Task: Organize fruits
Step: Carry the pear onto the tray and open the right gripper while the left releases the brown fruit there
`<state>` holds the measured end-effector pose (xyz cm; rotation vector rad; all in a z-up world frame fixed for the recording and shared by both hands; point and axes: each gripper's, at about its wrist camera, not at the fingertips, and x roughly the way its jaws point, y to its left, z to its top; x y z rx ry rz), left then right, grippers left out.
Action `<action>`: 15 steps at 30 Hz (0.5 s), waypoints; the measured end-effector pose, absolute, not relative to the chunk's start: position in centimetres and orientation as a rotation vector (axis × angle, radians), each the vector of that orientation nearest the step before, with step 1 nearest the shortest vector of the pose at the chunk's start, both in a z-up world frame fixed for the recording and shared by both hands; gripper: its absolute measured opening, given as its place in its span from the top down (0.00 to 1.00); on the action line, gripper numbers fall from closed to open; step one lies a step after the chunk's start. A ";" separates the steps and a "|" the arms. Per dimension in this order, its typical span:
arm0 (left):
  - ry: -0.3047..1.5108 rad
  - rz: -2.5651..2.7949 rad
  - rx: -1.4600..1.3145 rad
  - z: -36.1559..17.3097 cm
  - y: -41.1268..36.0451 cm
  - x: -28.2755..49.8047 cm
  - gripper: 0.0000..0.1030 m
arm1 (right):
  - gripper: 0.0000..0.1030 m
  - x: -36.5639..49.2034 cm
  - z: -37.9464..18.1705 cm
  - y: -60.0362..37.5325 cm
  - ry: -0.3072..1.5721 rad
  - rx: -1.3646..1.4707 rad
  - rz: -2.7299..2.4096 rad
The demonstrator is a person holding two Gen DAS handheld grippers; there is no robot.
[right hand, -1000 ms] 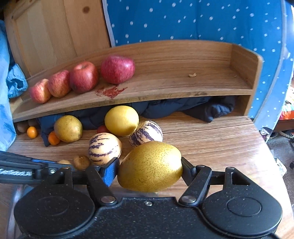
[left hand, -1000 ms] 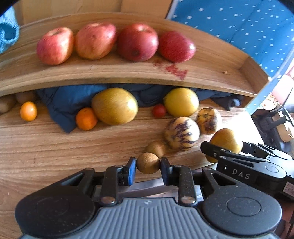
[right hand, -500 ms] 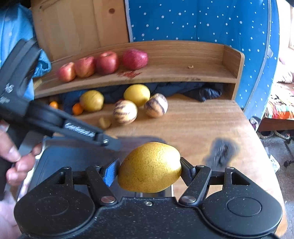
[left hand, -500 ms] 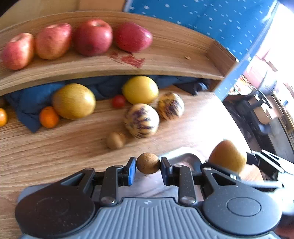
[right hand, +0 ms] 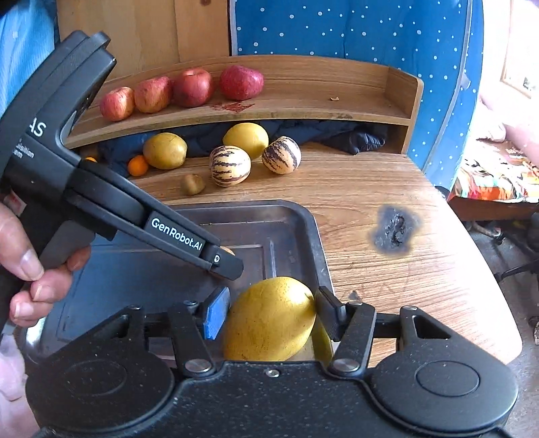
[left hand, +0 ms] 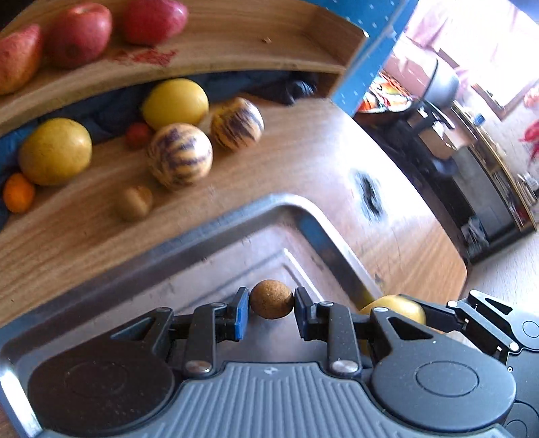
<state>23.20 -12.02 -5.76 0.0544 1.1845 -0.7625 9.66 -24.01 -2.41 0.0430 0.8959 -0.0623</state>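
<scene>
Fruit hangs over the tray's [right hand: 313, 236] right corner: left tongs [left hand: 271, 311] grip a small brown fruit [left hand: 271, 303], right tongs [right hand: 269, 320], just closing, clasp the tilted yellow pear [right hand: 269, 320].

A blue white-dotted cloth [right hand: 353, 30] is hung behind the wooden desk [right hand: 387, 188] at twelve o'clock, and bright daylight is admitted at two o'clock.
</scene>
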 end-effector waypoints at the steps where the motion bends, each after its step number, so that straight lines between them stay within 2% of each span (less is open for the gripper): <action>1: 1.188 -0.771 0.058 -5.8 -12.0 23.0 0.70 | 0.42 9.7 -2.5 -23.9 0.898 0.043 -0.066; 4: 1.180 -0.791 0.070 -5.9 -11.7 22.5 0.70 | 0.41 9.7 -2.6 -23.7 0.897 0.032 -0.067; 9: 1.177 -0.792 0.081 -5.7 -11.5 22.3 0.70 | 0.29 9.2 -2.1 -24.0 0.880 0.029 -0.046; 12: 1.175 -0.761 0.075 -5.4 -11.1 22.3 0.61 | 0.24 8.5 -1.7 -24.3 0.866 0.030 -0.036; 14: 1.169 -0.736 0.065 -5.2 -11.0 22.2 0.46 | 0.19 7.6 -1.5 -24.4 0.860 0.043 -0.021; 15: 1.162 -0.723 0.061 -5.1 -10.9 22.0 0.42 | 0.17 7.1 -1.3 -24.4 0.858 0.044 -0.013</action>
